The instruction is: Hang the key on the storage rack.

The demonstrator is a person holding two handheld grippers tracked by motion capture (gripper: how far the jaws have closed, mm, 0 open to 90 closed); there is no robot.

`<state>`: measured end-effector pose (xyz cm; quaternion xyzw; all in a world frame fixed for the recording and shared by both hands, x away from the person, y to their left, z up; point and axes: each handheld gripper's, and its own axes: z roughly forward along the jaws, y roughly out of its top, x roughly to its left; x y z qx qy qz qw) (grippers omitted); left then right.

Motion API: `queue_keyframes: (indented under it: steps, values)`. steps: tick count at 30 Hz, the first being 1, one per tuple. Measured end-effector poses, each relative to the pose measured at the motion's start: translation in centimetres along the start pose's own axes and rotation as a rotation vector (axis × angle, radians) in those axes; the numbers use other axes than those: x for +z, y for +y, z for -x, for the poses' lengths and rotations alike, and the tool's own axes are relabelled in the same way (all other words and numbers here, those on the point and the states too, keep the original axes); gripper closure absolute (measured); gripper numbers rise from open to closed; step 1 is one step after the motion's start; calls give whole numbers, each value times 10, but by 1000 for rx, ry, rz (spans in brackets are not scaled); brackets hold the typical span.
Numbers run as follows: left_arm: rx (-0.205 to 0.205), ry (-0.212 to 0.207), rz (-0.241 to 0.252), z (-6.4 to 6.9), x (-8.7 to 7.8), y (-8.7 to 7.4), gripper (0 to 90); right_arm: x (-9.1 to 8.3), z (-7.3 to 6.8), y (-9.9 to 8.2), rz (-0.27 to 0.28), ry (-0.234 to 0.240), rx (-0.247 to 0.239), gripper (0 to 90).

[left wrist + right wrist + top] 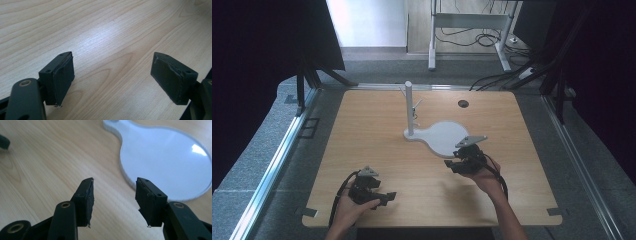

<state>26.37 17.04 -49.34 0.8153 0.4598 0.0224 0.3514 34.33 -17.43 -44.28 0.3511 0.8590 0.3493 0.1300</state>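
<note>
Your right tool [454,163] sits just off the near edge of the white stand base [447,137] at the middle of the bench [377,130]; in the high view its grey plate overlaps the base's rounded rim. In the right gripper view its jaws stand moderately apart with nothing between them, only bare wood, and the round white base [170,162] lies just ahead and to the right of the pads. The white post [409,107] rises upright from the narrow end of that base, with thin pegs sticking out of its side.

Your left tool [388,197] rests low near the front edge of the bench, well apart from the stand. In the left gripper view its jaws gape wide, with plain wood grain between the pads [65,75] and nothing gripped. Your hands wrap each tool from below, cables trailing back toward you
</note>
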Motion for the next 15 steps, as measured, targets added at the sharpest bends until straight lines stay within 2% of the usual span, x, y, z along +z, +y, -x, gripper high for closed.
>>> queue_keyframes:
  steps: [2, 4, 5, 12, 15]
  values:
    - [-2, 6, -2, -1, 0, 0, 194, 5, -1, -10, -6, -8, 4, 498]
    - [-1, 6, -1, -1, -1, 0, 194, 12, -3, -15, -60, -14, -18, 485]
    - [0, 7, 0, -1, -1, 0, 194, 14, -4, -17, -62, -28, -26, 485]
    - [9, -1, 6, 3, -3, 1, 193, 12, -5, -21, -44, -18, -8, 472]
    - [12, -7, 8, 4, -3, 1, 193, 8, -3, -23, -30, -30, 0, 457]
